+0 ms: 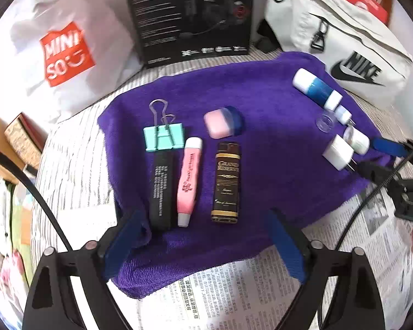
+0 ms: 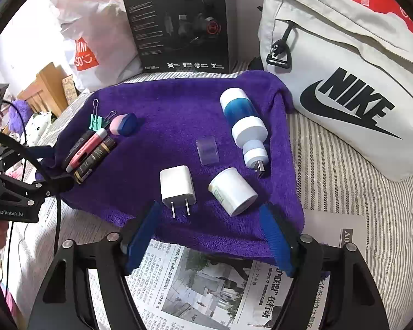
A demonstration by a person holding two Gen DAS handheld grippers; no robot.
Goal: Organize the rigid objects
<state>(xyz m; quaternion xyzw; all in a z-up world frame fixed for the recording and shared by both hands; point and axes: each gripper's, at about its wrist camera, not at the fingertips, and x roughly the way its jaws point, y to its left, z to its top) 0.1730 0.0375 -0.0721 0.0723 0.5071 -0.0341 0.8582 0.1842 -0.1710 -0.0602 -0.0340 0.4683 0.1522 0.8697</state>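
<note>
Holding nothing, your left claw (image 1: 203, 243) and right claw (image 2: 209, 232) both stand wide open at 6 o'clock of the purple towel (image 1: 261, 96). Your white charger (image 2: 177, 185) and white jar (image 2: 232, 191) lie just above the right claw.

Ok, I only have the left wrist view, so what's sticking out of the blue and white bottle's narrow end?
Observer: A metal USB plug; the right wrist view shows it on the blue and white bottle.
Operator: And that clear thing beside it?
Observer: A small transparent cap, lying loose on the purple towel, apart from the bottle.
Operator: Is the right gripper holding anything?
Observer: No. The right gripper is open, empty, with the white charger and the white cylinder just ahead of its fingers.
</note>
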